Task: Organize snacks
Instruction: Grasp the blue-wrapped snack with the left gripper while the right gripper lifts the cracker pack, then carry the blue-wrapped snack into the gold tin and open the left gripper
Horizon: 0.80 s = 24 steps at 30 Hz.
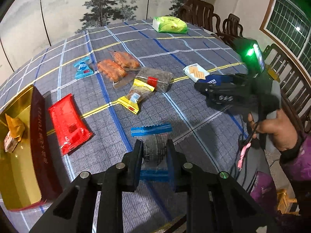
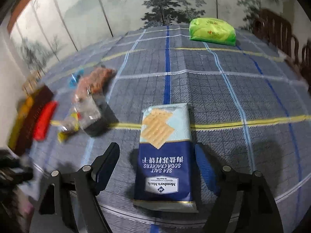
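Observation:
My left gripper is shut on a clear snack packet with blue ends, held just above the table. To its left stands an open red and gold box with a gold-wrapped snack inside. My right gripper is open, its fingers on either side of a blue and white soda cracker packet that lies flat on the cloth; the same packet shows in the left wrist view. A red packet, a yellow packet, a dark clear packet, orange snacks and a small blue packet lie between.
A green tissue pack sits at the far side of the plaid tablecloth. Dark wooden chairs stand along the right edge. A painted folding screen stands behind the table.

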{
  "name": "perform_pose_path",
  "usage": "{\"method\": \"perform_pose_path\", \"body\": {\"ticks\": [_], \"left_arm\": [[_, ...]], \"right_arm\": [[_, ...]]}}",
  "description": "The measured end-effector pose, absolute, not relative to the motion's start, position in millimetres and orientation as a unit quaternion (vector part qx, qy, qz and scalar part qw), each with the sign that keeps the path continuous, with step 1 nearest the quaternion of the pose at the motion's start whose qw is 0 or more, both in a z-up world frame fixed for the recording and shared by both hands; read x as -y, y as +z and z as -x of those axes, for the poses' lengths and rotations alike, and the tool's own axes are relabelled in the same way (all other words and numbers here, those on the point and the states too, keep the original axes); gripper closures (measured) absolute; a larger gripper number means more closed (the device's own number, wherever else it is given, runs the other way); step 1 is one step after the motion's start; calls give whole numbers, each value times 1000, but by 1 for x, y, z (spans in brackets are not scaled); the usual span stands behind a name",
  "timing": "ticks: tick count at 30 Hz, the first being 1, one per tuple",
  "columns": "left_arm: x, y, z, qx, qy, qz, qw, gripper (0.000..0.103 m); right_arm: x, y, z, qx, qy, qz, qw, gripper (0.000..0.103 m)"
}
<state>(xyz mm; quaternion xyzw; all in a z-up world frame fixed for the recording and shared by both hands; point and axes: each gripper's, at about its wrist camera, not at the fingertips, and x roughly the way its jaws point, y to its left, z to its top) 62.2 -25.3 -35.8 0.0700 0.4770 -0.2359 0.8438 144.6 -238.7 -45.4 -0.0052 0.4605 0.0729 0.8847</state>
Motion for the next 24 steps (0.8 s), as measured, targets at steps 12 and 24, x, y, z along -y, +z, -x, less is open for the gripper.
{"method": "perform_pose_path", "body": {"ticks": [12,24], "left_arm": [[-6,-3,-42,-434,-198,-48,878,83],[-42,5,-42,-421,-142,-31,895,83]], "right_arm": [[258,-41,-143,-437,71,-50,895,53],[260,-43,-156,-429,45,-59,900,53]]}}
